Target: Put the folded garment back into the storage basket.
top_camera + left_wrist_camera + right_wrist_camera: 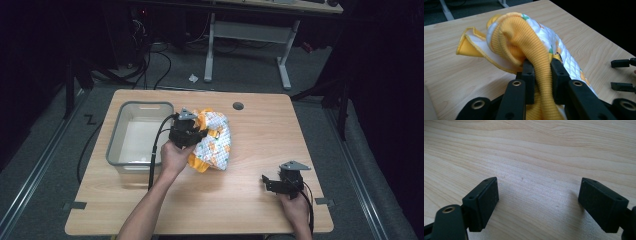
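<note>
A small quilted garment (214, 142), white with an orange print and yellow ribbed trim, lies bunched near the middle of the wooden table (250, 200). My left gripper (196, 135) is shut on its yellow ribbed edge (534, 50), which runs between the two jaws of the left gripper (541, 75) in the left gripper view. My right gripper (267, 181) rests low over the table's front right, held by a hand. In its own view the right gripper (537, 200) stands wide open with bare wood between its jaws.
A grey plastic tub (116, 137) with a white inside sits on the table's left, just beside the garment. A round cable hole (238, 106) is near the far edge. Beyond the table stand a white desk frame (245, 35) and floor cables.
</note>
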`<action>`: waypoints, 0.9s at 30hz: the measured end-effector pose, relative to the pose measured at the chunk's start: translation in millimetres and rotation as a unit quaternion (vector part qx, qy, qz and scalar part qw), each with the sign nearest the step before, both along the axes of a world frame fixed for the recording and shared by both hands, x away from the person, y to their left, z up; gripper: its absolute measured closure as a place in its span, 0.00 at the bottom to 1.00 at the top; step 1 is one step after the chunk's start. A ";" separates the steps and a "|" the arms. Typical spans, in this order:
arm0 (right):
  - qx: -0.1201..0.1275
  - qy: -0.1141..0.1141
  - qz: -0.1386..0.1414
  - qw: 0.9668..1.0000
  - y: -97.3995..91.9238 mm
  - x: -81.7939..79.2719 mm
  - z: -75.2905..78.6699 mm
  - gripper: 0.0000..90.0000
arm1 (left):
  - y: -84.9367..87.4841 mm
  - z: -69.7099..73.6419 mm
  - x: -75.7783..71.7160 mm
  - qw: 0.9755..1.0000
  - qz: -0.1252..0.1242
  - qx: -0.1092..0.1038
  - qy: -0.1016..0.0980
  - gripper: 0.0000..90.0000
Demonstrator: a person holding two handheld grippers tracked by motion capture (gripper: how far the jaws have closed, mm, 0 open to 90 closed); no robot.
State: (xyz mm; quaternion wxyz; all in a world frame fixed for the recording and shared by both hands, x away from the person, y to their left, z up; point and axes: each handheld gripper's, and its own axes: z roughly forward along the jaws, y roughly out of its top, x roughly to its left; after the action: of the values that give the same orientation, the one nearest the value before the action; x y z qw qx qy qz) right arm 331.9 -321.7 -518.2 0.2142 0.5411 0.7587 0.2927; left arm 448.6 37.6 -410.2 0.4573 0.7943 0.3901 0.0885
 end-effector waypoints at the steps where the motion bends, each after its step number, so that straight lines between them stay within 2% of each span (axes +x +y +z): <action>1: 0.000 0.000 0.000 1.000 0.0 0.0 0.0 0.18 | 1.9 0.7 -0.1 1.000 0.001 -0.001 0.000 0.85; 4: 0.000 0.000 0.000 1.000 0.0 0.0 0.0 0.18 | 7.3 3.0 0.0 1.000 0.003 -0.001 0.003 0.85; 14: 0.000 0.000 0.000 1.000 0.0 0.0 0.0 0.19 | 29.1 17.7 -2.2 1.000 0.018 -0.009 -0.010 0.85; 27: 0.000 0.000 0.000 1.000 0.1 -0.1 0.0 0.19 | 59.8 27.9 -4.2 0.999 0.039 -0.023 -0.013 0.85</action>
State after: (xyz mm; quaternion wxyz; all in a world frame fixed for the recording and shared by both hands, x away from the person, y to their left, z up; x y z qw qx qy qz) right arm 331.8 -321.7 -518.2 0.2144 0.5412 0.7587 0.2925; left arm 444.5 97.3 -382.3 0.4767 0.7664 0.4171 0.1072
